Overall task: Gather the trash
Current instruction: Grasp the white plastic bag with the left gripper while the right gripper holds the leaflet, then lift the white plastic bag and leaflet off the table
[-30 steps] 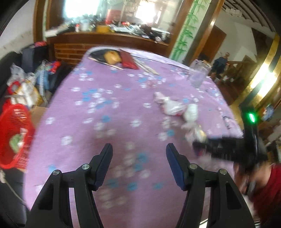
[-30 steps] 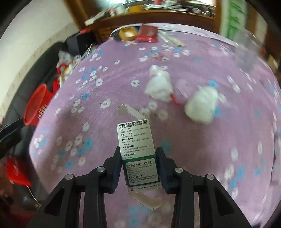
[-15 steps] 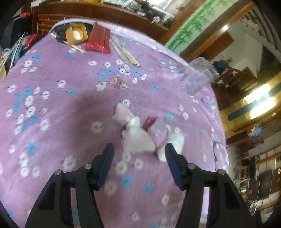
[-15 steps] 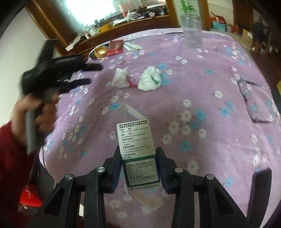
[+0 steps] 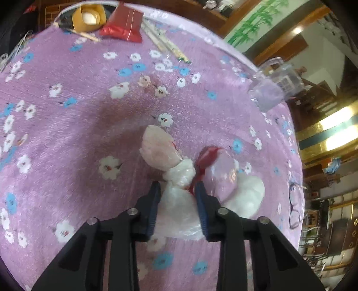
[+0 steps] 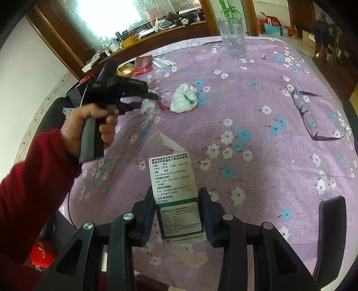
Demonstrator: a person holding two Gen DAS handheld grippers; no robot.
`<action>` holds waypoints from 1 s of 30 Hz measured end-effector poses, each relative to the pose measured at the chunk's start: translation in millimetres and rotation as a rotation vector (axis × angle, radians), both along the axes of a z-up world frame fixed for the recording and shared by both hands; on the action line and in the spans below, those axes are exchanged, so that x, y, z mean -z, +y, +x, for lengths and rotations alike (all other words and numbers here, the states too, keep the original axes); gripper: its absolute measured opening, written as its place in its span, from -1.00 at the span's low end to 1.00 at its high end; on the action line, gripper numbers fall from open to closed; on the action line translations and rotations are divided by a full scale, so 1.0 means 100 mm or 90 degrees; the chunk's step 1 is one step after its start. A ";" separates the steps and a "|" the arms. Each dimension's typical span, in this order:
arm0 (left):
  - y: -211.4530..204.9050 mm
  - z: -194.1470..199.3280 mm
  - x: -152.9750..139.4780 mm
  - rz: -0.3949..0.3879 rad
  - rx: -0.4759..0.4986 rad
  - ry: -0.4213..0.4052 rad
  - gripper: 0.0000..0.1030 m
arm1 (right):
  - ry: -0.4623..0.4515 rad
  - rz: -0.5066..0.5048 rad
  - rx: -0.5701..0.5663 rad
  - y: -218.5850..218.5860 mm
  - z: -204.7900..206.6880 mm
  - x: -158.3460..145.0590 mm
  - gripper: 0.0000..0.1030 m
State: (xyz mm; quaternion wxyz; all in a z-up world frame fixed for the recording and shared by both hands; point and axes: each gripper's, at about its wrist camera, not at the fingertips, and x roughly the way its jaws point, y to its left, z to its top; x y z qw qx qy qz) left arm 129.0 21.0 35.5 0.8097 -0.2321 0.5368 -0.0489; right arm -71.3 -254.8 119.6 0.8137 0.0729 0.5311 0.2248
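My left gripper (image 5: pixel 177 187) is shut on a crumpled clear plastic bag (image 5: pixel 170 165) with a red tie, low over the purple flowered tablecloth (image 5: pixel 78 116). A white tissue wad (image 5: pixel 246 194) lies just right of it. In the right wrist view the left gripper (image 6: pixel 145 99) is held by a hand in a red sleeve, with its tips on the bag (image 6: pixel 148 105) beside the wad (image 6: pixel 184 99). My right gripper (image 6: pixel 176 194) is shut on a white and green medicine box (image 6: pixel 175 190) with an open flap, above the near part of the table.
A clear glass (image 5: pixel 275 87) (image 6: pixel 232 38) stands at the far side. A tape roll (image 5: pixel 88 18), a red packet (image 5: pixel 124 26) and chopsticks (image 5: pixel 165 44) lie at the far edge. Glasses (image 6: pixel 313 116) lie at right and a dark phone (image 6: pixel 331 215) near the front edge.
My left gripper moved forward and down over the bag and closed on it. My right gripper kept hold of the box and drew back slightly.
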 end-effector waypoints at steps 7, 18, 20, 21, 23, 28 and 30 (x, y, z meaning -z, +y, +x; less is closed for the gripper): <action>0.05 -0.85 -0.32 0.108 0.035 -0.114 -0.51 | -0.014 -0.016 0.000 0.26 0.05 0.03 -0.20; 0.27 -2.13 -0.72 0.213 0.019 -0.213 -0.50 | -0.037 -0.043 -0.039 1.01 0.07 0.10 -0.20; 0.31 -2.27 -0.71 0.220 0.013 -0.209 -0.50 | -0.041 -0.044 -0.051 1.13 0.05 0.09 -0.20; 0.32 -2.31 -0.70 0.225 0.012 -0.209 -0.50 | -0.043 -0.044 -0.057 1.19 0.05 0.08 -0.20; 0.37 -2.35 -0.70 0.229 0.012 -0.206 -0.50 | -0.048 -0.044 -0.066 1.29 0.03 0.06 -0.20; 0.53 -2.41 -0.79 0.251 -0.004 -0.219 -0.50 | -0.056 -0.043 -0.086 1.50 0.00 0.02 -0.20; 0.57 -2.44 -0.80 0.256 -0.008 -0.220 -0.50 | -0.056 -0.041 -0.093 1.57 -0.01 0.02 -0.20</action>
